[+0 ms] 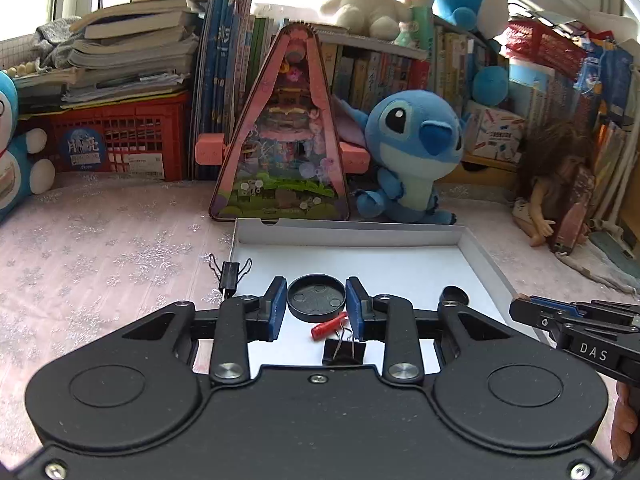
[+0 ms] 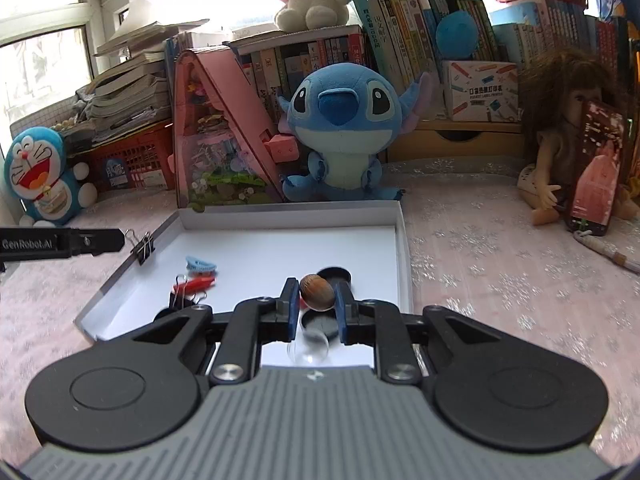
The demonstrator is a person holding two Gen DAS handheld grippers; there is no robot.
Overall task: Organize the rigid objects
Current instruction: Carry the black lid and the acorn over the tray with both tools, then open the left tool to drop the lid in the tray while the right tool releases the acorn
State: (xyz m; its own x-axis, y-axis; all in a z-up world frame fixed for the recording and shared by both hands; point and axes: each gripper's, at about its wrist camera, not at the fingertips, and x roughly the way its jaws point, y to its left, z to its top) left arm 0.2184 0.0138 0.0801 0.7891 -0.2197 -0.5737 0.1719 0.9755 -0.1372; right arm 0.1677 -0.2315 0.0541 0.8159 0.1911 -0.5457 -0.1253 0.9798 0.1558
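L claw [image 1: 316,304] clamps 1 black lid [image 1: 317,298]; R claw [image 2: 317,304] clamps 1 nut [image 2: 317,292]

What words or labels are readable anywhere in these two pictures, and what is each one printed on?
"DAS": on the right gripper, seen from the left wrist camera.
"GenRobot.AI": on the left gripper, seen from the right wrist camera.
Red crate sticker: large Chinese characters, too blurred to read surely.
White pencil-print box: Chinese heading with small English beneath, too small to read.
Book spines: too small to read.
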